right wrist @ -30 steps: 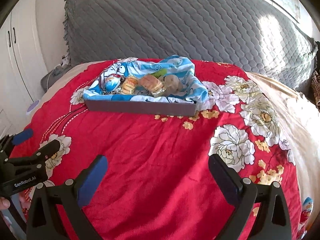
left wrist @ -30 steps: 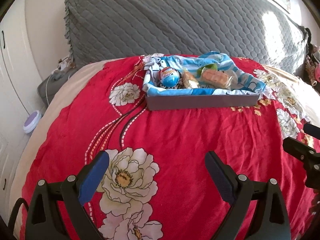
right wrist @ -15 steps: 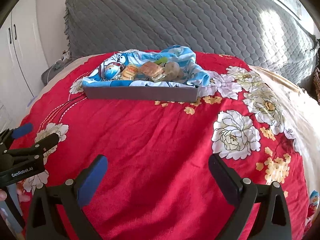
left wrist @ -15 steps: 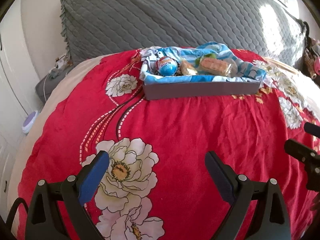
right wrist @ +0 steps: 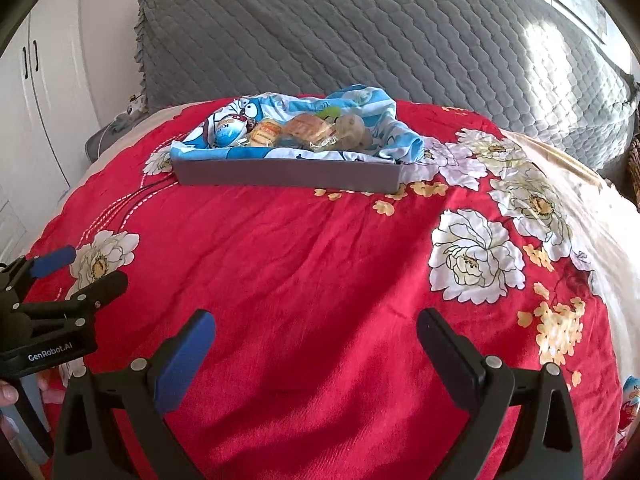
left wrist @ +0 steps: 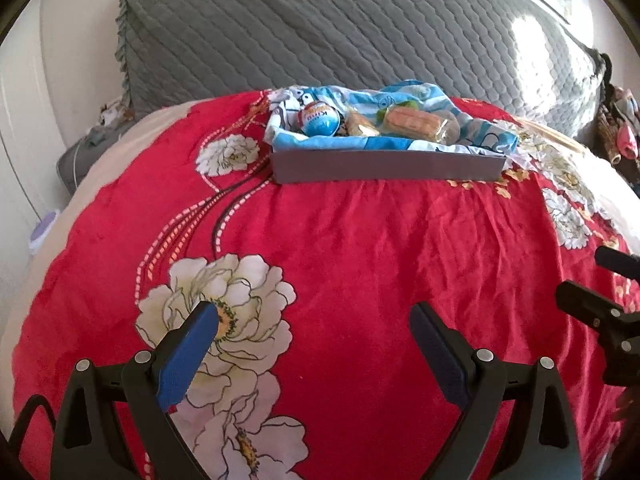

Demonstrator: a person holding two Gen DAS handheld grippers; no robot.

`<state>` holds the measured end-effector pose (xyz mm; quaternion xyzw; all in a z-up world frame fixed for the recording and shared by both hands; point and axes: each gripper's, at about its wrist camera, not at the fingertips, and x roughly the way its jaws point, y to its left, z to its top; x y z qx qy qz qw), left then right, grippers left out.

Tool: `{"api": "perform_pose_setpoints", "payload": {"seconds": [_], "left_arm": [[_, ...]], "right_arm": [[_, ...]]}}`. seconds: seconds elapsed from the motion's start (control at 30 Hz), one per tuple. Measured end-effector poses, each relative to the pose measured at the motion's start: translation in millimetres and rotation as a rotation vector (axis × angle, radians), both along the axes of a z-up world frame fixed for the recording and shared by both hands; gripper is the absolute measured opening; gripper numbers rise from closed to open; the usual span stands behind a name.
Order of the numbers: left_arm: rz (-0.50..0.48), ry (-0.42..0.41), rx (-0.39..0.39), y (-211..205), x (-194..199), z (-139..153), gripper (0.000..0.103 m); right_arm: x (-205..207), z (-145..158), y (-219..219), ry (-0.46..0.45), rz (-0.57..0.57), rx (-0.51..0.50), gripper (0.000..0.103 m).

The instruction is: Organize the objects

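A shallow grey tray (left wrist: 384, 166) (right wrist: 288, 174) lined with a blue cartoon cloth (right wrist: 376, 120) sits at the far end of a red floral bedspread. It holds a blue egg-shaped toy (left wrist: 320, 120) (right wrist: 228, 130), wrapped snacks (left wrist: 412, 122) (right wrist: 308, 130) and a pale round item (right wrist: 350, 128). My left gripper (left wrist: 314, 316) is open and empty, low over the spread, well short of the tray. My right gripper (right wrist: 316, 320) is open and empty, also short of the tray. Each gripper shows at the edge of the other's view.
A large grey quilted pillow (left wrist: 360, 28) stands behind the tray. White wardrobe doors (right wrist: 36, 96) are at the left. Another egg-shaped toy (right wrist: 630, 404) lies at the bedspread's right edge. A grey object with a cable (left wrist: 80, 156) lies beside the bed.
Both grippers have drawn back and lowered a little, so the tray looks slightly farther up the frame. Both stay open and empty.
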<state>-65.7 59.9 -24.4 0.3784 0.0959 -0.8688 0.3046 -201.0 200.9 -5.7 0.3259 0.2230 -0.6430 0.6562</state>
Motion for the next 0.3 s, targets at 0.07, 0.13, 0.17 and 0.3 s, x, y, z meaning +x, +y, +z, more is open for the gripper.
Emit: {"api": "perform_pose_setpoints", "payload": {"seconds": [0.07, 0.13, 0.17, 0.3], "left_arm": [[0.003, 0.006, 0.002, -1.3, 0.6, 0.4, 0.097], [0.003, 0.012, -0.018, -0.4, 2.1, 1.8, 0.097], [-0.002, 0.013, -0.026, 0.4, 2.0, 2.4, 0.097], [-0.009, 0.004, -0.056, 5.1, 1.3, 2.5, 0.097]], "right_arm": [[-0.2, 0.3, 0.5, 0.007, -0.001, -0.003, 0.102], [-0.2, 0.7, 1.4, 0.008, 0.000, -0.007, 0.102], [-0.2, 0.9, 1.7, 0.010, -0.002, -0.008, 0.102], [0.8, 0.3, 4.1, 0.013, -0.002, -0.011, 0.102]]}}
